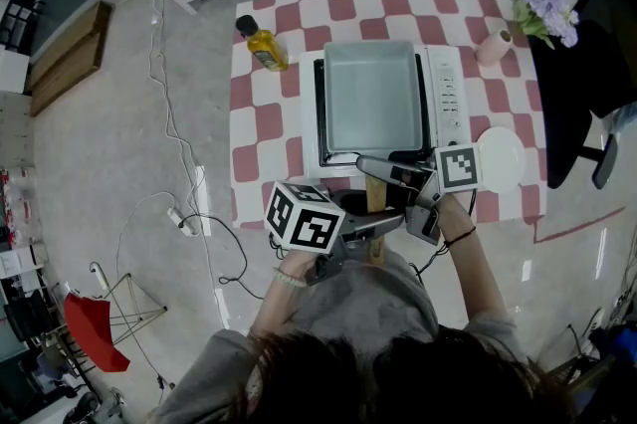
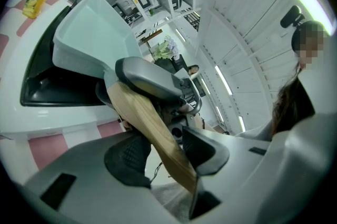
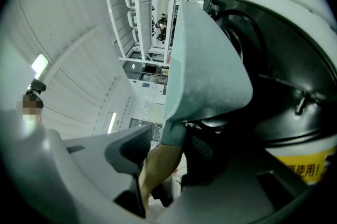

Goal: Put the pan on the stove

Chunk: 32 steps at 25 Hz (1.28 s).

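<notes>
The checkered tabletop [image 1: 269, 128] is taken up mostly by the white stove [image 1: 445, 94]. The square pale pan [image 1: 373, 99] is seen over the stove's burner well; whether it rests fully cannot be told. The pan is judged rigid, fairly heavy and front-weighted, with slick walls. Its wooden handle [image 2: 147, 123] is the sensible hold, and 2 tools are clamped on it: the left tool [image 2: 163, 157] nearer the end, the right tool [image 3: 160, 160] close to the pan.

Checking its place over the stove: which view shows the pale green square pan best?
The head view: the whole pale green square pan shows from above, over the white stove. The left gripper view gives only its near wall and wooden handle; the right gripper view, one wall edge-on.
</notes>
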Tool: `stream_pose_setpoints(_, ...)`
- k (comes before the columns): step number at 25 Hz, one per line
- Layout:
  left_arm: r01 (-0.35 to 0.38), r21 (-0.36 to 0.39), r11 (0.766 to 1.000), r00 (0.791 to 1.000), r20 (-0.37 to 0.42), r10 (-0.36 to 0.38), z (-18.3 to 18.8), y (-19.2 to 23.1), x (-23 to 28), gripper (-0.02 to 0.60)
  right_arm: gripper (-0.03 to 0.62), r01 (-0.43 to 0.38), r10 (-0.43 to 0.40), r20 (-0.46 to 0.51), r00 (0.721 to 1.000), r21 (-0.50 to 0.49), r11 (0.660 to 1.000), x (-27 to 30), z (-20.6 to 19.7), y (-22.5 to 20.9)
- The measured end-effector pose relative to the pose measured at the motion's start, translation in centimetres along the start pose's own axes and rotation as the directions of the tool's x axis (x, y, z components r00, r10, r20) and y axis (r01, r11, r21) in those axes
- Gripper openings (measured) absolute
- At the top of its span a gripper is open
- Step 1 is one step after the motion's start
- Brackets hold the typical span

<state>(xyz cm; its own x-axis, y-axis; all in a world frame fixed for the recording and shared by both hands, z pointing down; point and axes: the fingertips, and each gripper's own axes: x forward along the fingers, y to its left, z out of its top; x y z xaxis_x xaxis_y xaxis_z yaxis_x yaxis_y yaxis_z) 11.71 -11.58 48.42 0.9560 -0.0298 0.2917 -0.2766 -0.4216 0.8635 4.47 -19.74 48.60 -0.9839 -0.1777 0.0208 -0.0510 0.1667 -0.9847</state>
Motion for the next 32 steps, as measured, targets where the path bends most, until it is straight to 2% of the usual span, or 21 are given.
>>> stream_pose_setpoints(7,0.0,-0.001,1.0,1.0,0.021,0.0,0.0,0.0,-0.1,0.187,0.19,0.006,-0.006,0.02,1.0,-0.001,1.0,-0.1,0.2,0.0)
stream_pose_setpoints(10,-0.022,0.02,1.0,0.999,0.035,0.021,0.0,0.1,-0.3,0.212,0.195,0.014,-0.014,0.034,0.999,-0.007,1.0,-0.2,0.3,0.0)
stream_pose_setpoints(15,-0.042,0.027,0.999,0.998,0.046,0.04,-0.3,0.3,-0.8,0.235,0.238,0.026,-0.025,0.058,0.998,-0.007,1.0,-0.2,0.1,0.0)
stream_pose_setpoints(21,-0.063,0.035,0.997,0.995,0.074,0.06,-0.5,0.1,-2.0,0.245,0.258,0.039,-0.037,0.081,0.996,-0.031,0.999,-0.3,-0.3,0.5)
stream_pose_setpoints(32,-0.156,0.091,0.983,0.976,0.17,0.139,-0.3,0.5,-5.5,0.244,0.259,0.082,-0.071,0.169,0.983,-0.058,0.995,-1.8,-0.4,0.9)
